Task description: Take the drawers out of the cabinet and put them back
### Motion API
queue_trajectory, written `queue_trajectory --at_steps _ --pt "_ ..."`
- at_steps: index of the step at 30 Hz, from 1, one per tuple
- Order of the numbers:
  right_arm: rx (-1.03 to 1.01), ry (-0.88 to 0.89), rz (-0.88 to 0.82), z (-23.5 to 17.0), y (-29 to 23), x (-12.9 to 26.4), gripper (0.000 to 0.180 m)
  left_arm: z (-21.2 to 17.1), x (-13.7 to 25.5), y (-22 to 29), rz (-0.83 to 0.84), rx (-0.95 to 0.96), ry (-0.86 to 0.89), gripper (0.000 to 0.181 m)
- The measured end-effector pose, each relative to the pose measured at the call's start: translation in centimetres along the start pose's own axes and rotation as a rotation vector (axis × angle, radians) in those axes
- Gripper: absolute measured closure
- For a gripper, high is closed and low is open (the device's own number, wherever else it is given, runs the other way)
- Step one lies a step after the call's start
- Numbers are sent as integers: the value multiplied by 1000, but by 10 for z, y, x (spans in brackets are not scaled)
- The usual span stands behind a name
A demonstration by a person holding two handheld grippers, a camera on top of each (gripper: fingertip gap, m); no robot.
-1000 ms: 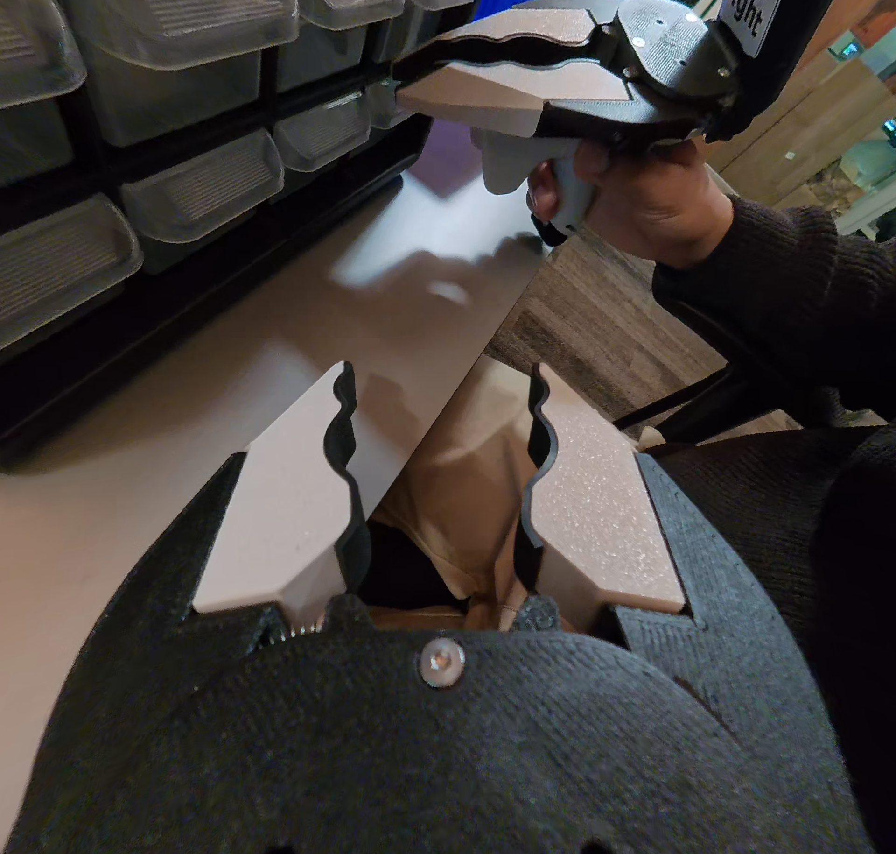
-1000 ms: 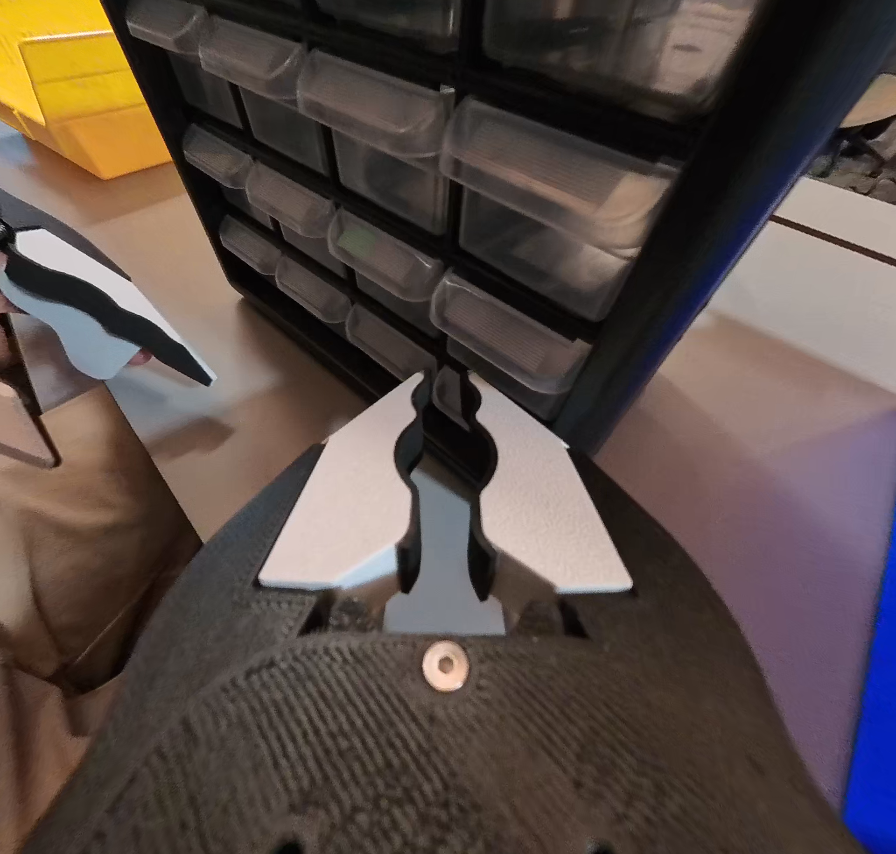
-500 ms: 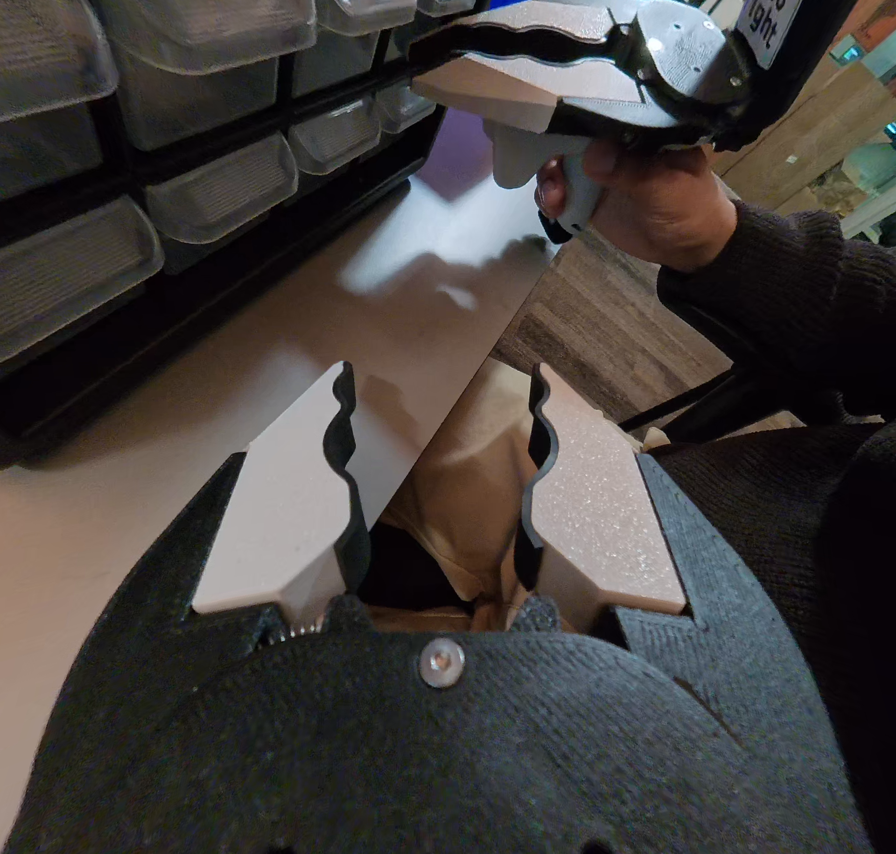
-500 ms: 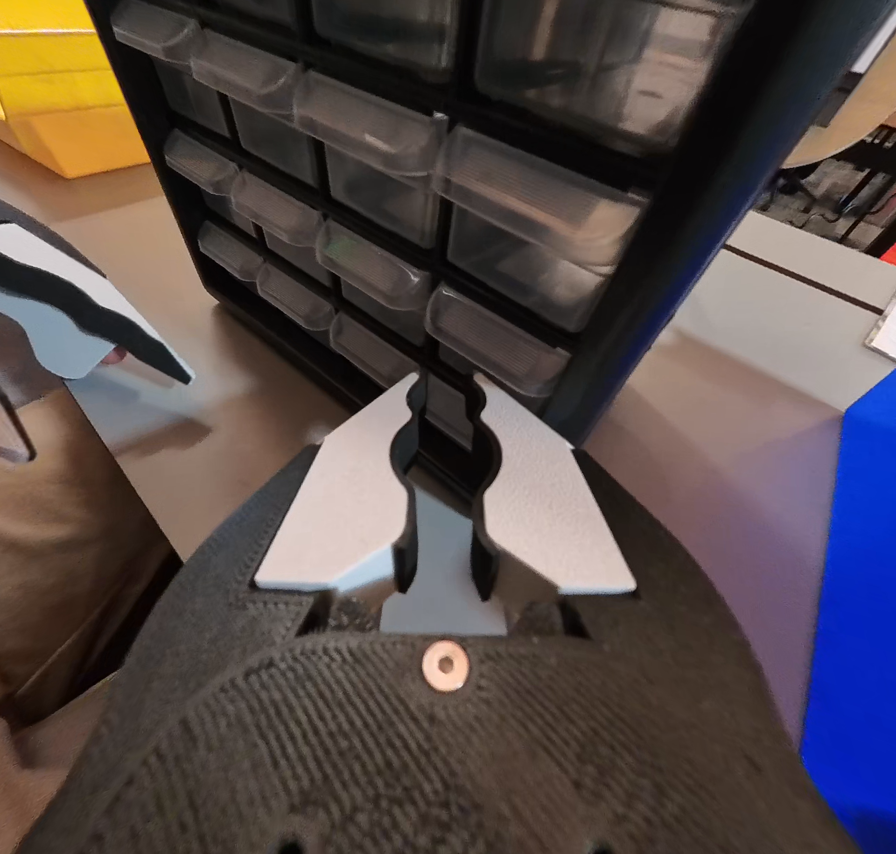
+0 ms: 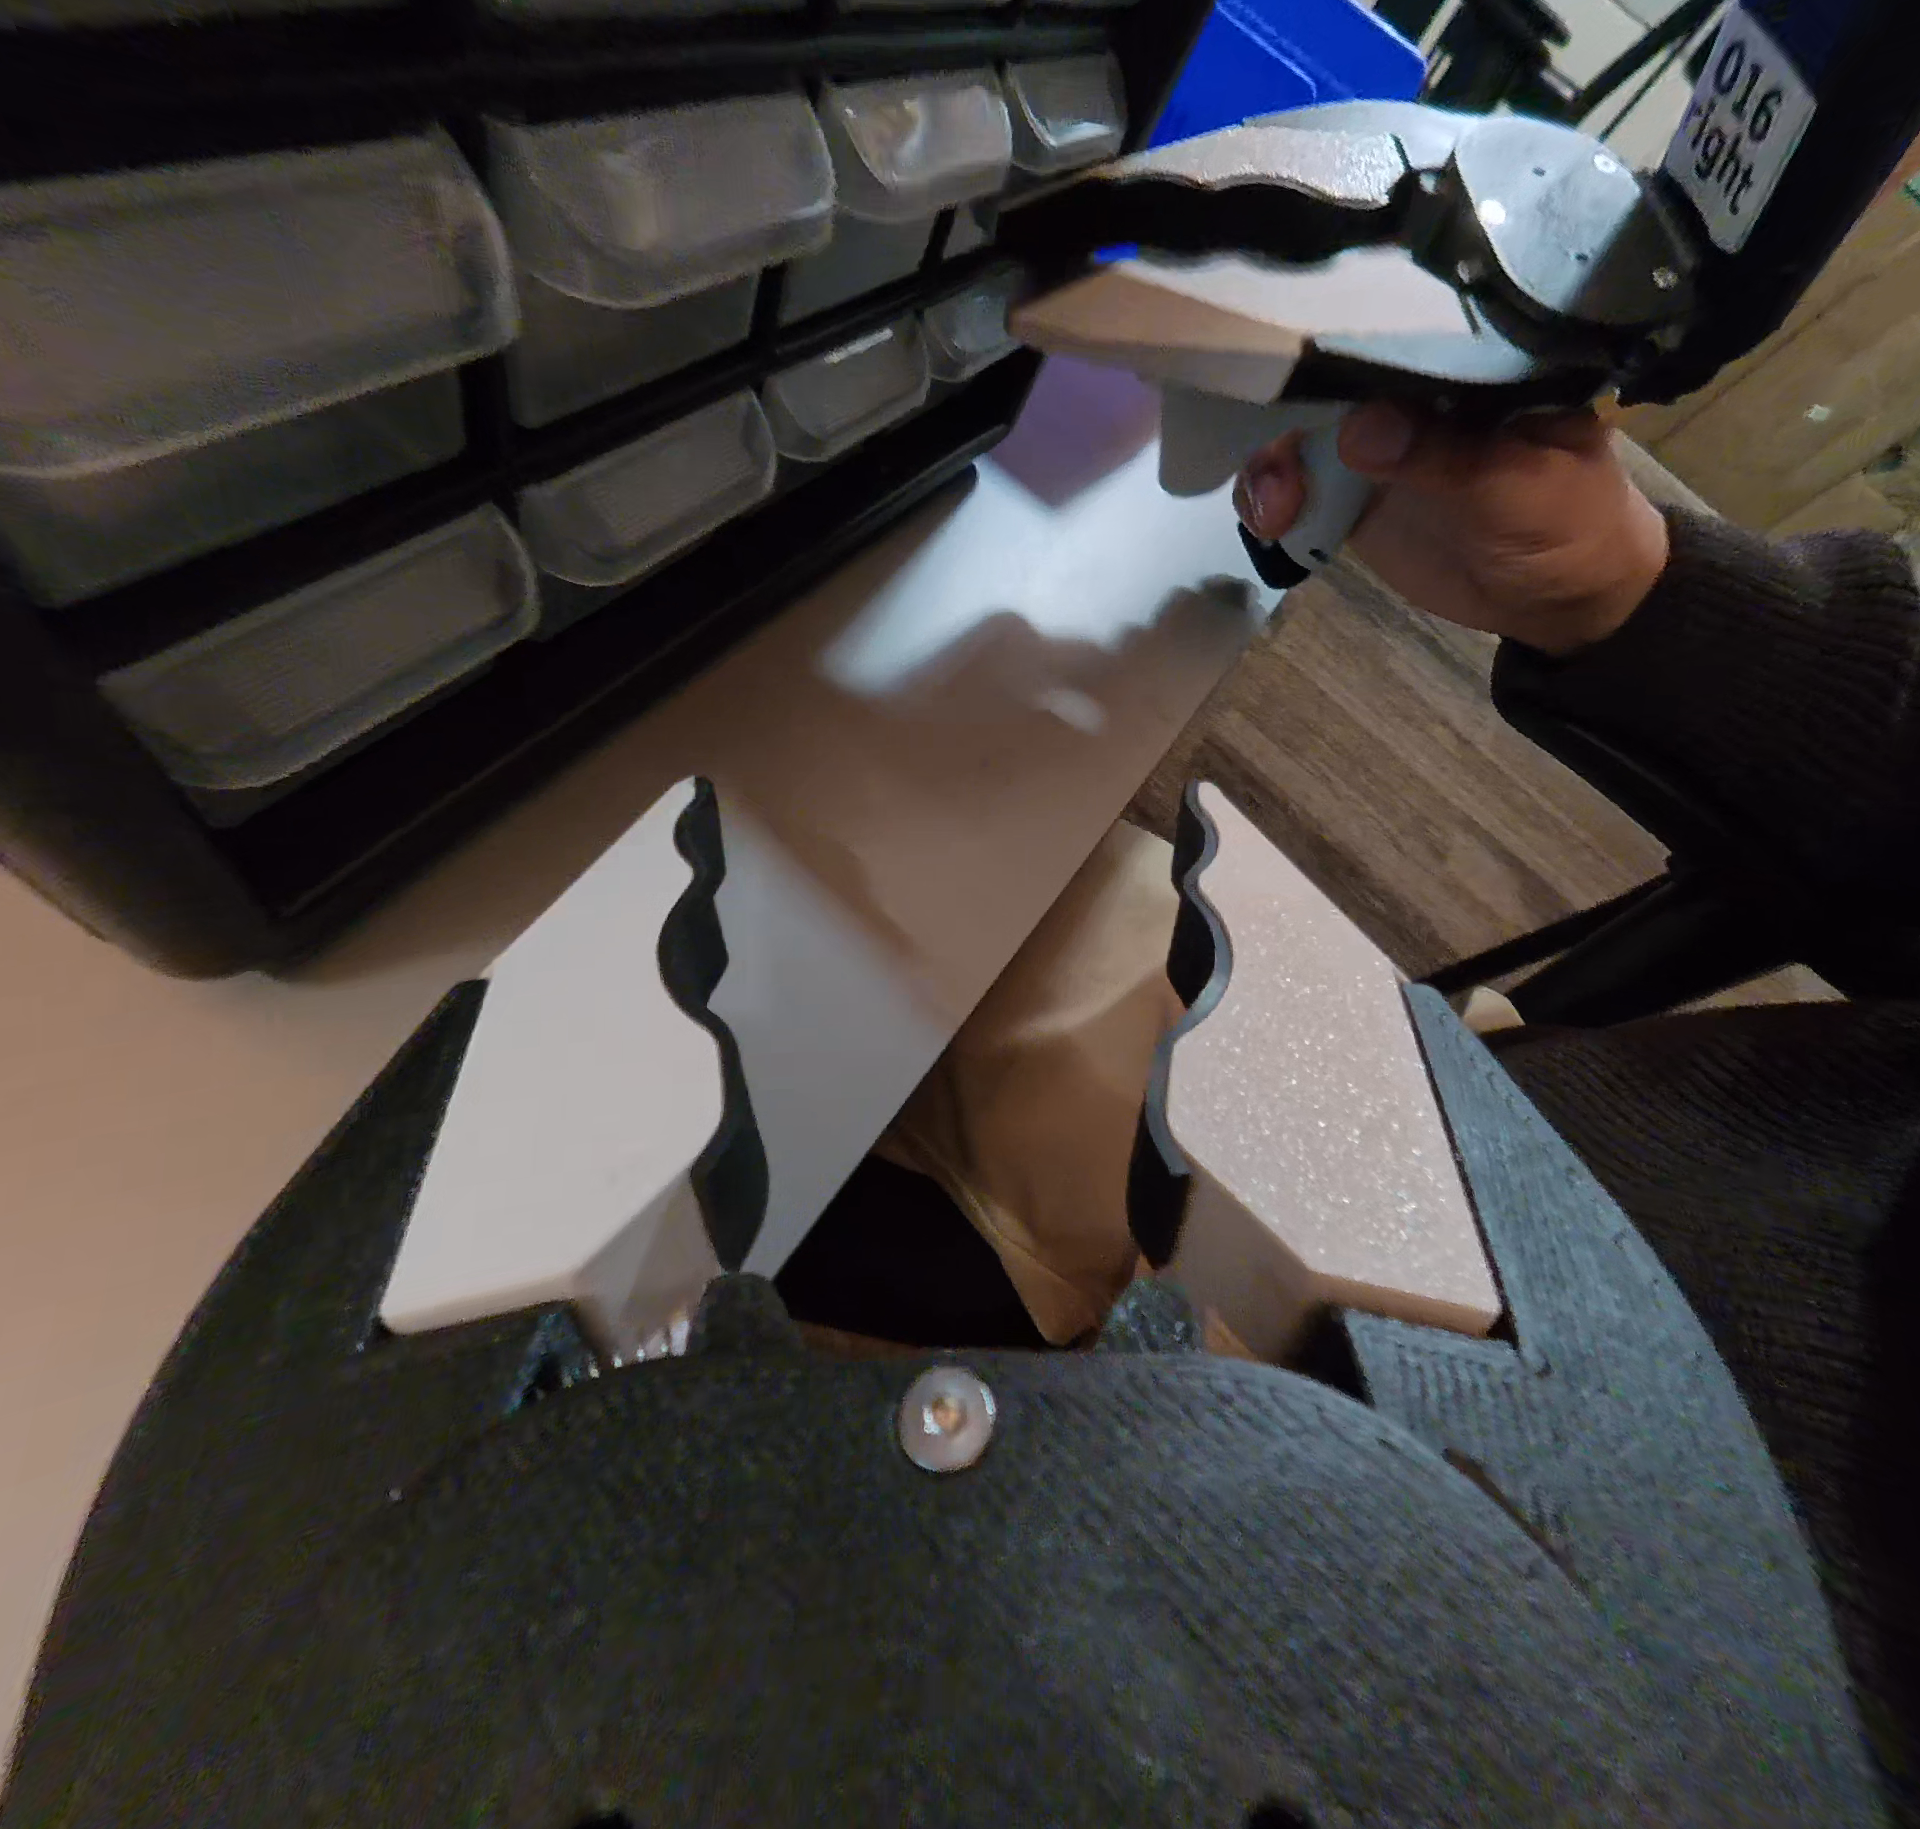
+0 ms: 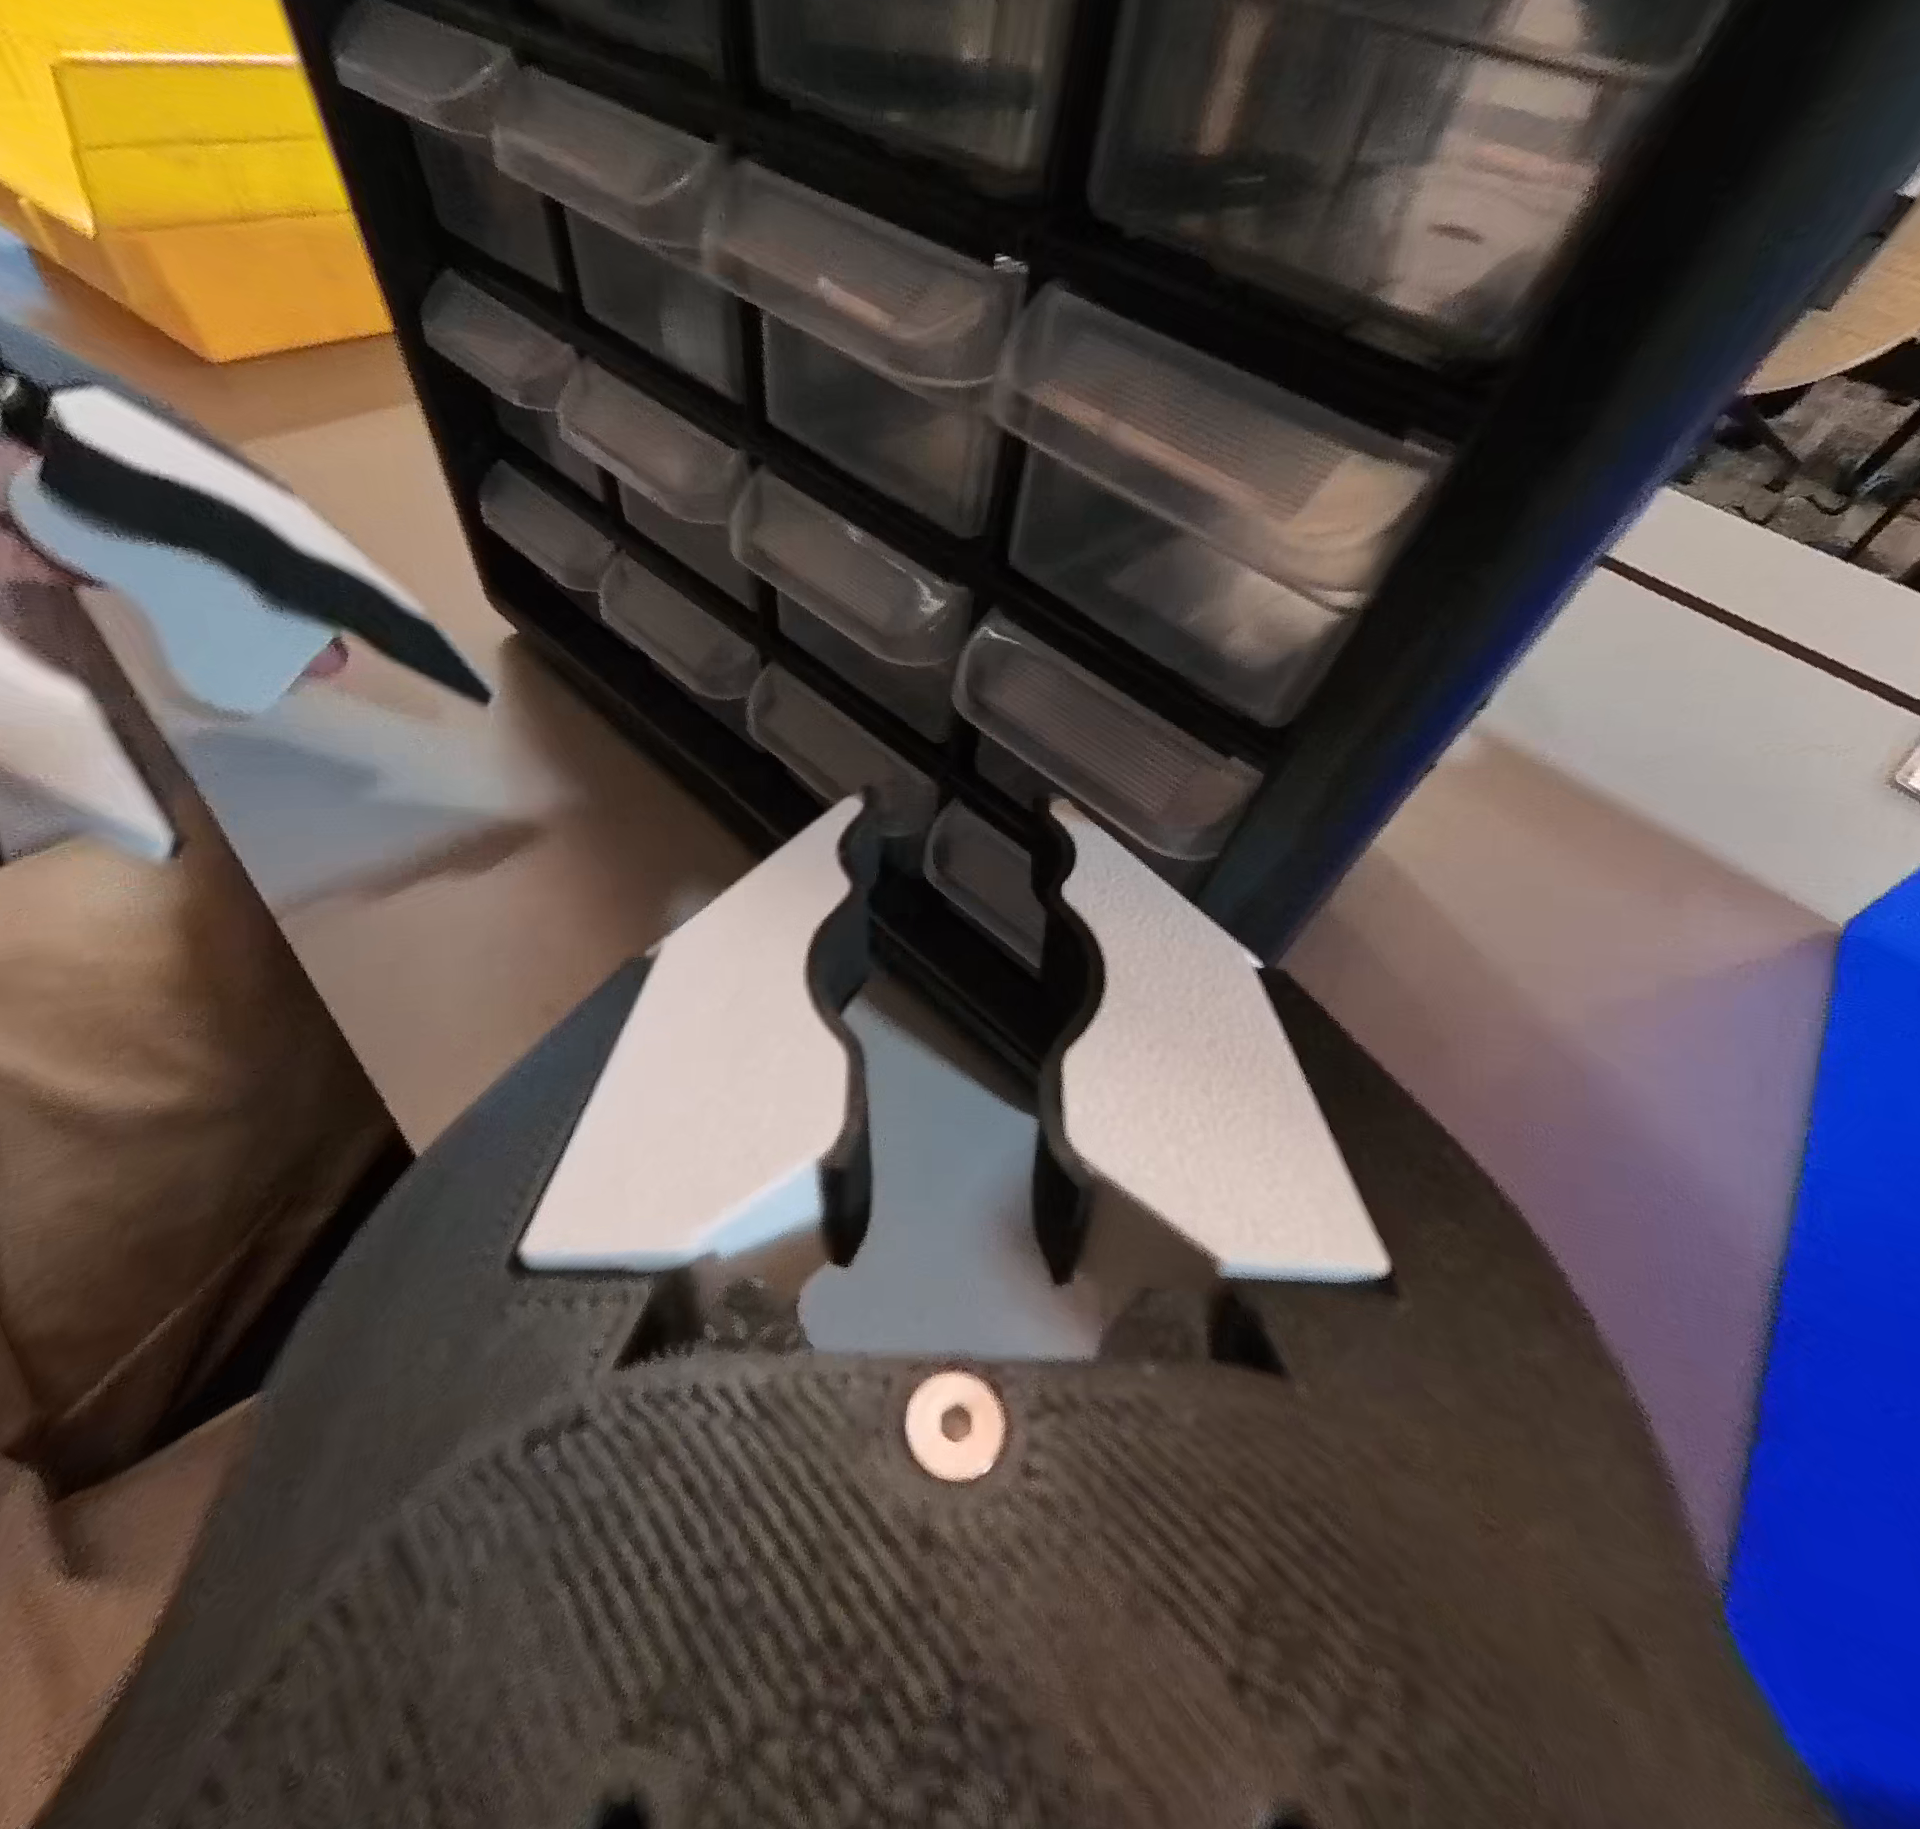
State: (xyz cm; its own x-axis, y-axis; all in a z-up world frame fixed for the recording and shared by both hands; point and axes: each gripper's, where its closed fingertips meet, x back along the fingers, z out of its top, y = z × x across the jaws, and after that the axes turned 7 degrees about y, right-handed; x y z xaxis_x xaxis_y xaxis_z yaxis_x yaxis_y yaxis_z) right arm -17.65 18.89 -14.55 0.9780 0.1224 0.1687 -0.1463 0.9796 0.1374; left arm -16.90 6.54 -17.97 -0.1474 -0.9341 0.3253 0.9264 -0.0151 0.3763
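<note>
Right hand-held gripper: jaws a little wider apart than 0.5 s ago, nothing between them, tips just in front of the bottom-right drawer of the cabinet, not clearly touching it. From the left wrist view the same right hand-held gripper sits at the cabinet's lower right corner, held by a hand in a dark sleeve; it has shifted slightly lower and closer to the drawer fronts than in the earlier frame.

Left hand-held gripper: jaws wide apart, empty, hovering over the counter edge, well apart from the cabinet. Gap unchanged from earlier; the view has swung so more of the cabinet's bottom rows show.

Cabinet stands upright on the counter, black frame, all visible clear drawers pushed in; none out yet.

Blue bin just right of the cabinet, yellow bin behind its left side. Right view is motion-blurred.
</note>
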Motion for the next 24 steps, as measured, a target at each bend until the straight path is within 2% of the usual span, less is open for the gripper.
queue_trajectory --at_steps 1,3,11,19,24 --pt "14 -10 20 -1 -2 1 145 3 1 -1 5 3 14 94" --pt "40 -37 71 -5 -7 4 137 7 3 -3 9 7 36 94" --pt "-105 -69 167 -12 -11 16 135 11 3 -1 11 -35 41 95" --pt "-99 -82 110 -18 -4 38 133 15 -15 16 -36 -186 21 94" --pt "-94 -79 53 -19 0 55 124 20 -29 32 -94 -243 20 99"
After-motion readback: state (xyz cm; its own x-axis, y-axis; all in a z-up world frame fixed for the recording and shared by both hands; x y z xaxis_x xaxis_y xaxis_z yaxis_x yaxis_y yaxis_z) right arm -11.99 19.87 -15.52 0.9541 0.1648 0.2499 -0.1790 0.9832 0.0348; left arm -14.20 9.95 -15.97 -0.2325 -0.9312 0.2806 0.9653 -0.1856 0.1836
